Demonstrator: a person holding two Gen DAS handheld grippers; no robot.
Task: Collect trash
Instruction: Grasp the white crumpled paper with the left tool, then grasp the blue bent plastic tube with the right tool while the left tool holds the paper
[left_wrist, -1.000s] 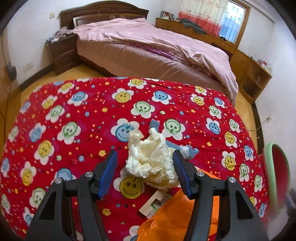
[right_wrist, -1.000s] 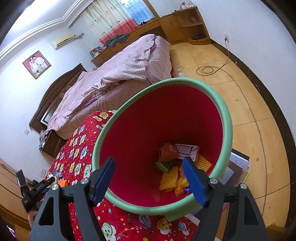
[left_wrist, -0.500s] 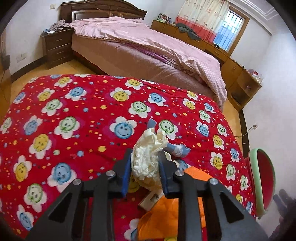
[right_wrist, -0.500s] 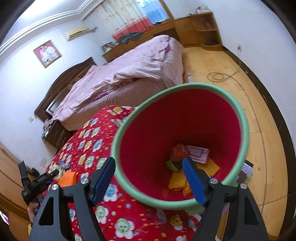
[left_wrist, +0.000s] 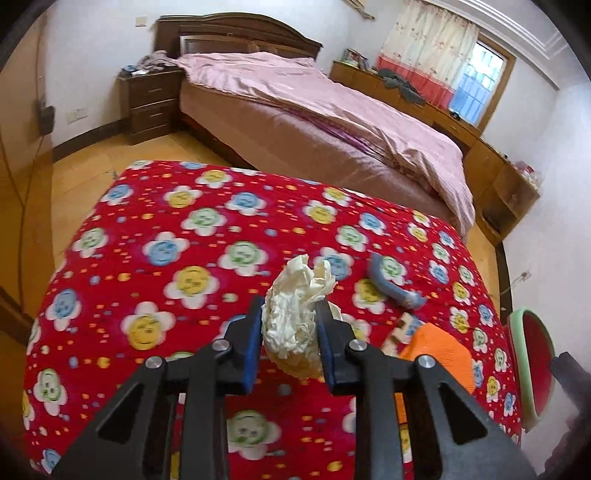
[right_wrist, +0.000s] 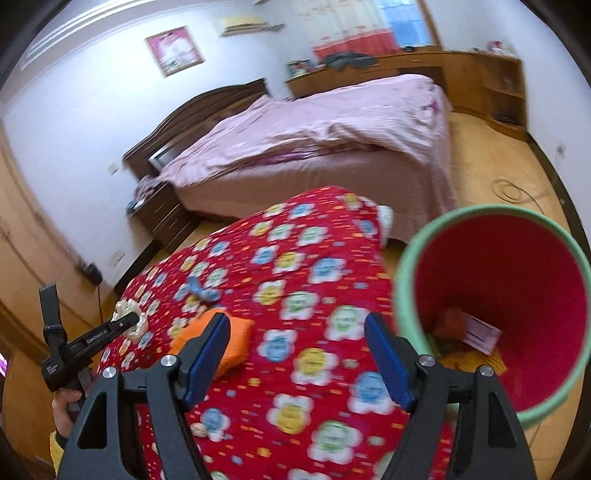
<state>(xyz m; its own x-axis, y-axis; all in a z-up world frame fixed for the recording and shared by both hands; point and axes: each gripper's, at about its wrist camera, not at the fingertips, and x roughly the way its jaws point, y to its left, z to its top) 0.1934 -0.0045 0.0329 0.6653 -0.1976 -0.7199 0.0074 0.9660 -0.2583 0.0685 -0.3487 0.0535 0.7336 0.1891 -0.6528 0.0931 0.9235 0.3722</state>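
Above the red flower-patterned surface (left_wrist: 155, 236), a crumpled cream paper wad (left_wrist: 293, 317) is clamped between the blue pads of the left hand-held gripper (left_wrist: 289, 332) and is raised clear of the cloth, whereas one second earlier the jaws were spread around it. The right hand-held gripper (right_wrist: 295, 358) is held wide apart, grasping nothing, beside the green-rimmed red bin (right_wrist: 495, 310); the bin has shifted rightward in its view. An orange wrapper (right_wrist: 225, 341) is left on the surface.
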